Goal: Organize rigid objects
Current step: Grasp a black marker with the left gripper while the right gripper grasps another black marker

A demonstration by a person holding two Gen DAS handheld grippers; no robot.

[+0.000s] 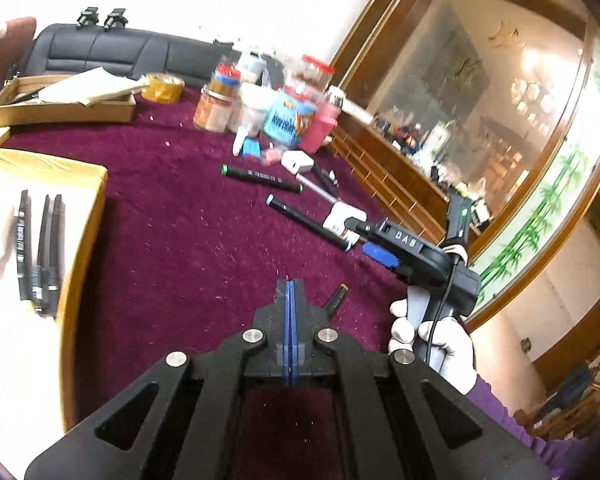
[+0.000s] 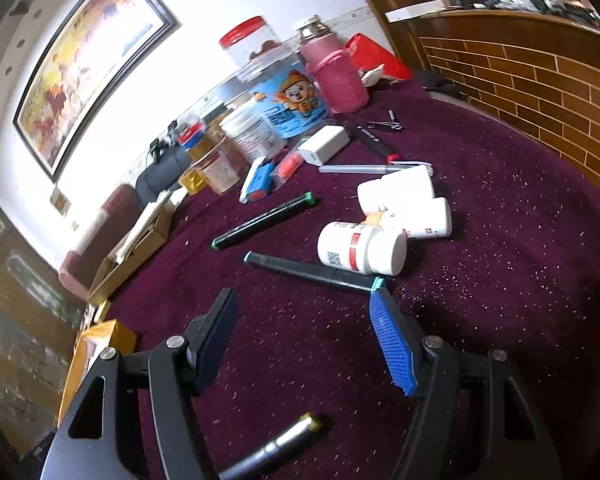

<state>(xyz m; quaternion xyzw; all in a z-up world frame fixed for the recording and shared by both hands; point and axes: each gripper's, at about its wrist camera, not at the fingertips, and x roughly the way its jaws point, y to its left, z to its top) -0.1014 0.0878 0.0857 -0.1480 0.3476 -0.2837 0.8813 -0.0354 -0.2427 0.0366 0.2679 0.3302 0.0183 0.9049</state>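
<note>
Left wrist view, right gripper (image 1: pixel 354 224) lettered "DAS"

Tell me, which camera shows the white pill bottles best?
The right wrist view: three white bottles lie in plain sight beyond the open right claw. The left wrist view shows only one, partly hidden by that claw.

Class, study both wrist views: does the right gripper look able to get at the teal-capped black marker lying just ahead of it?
Probably yes. The right gripper is open, and the teal-capped marker lies on the cloth just beyond its fingers. Only the white bottle beside its far end crowds it.
</note>
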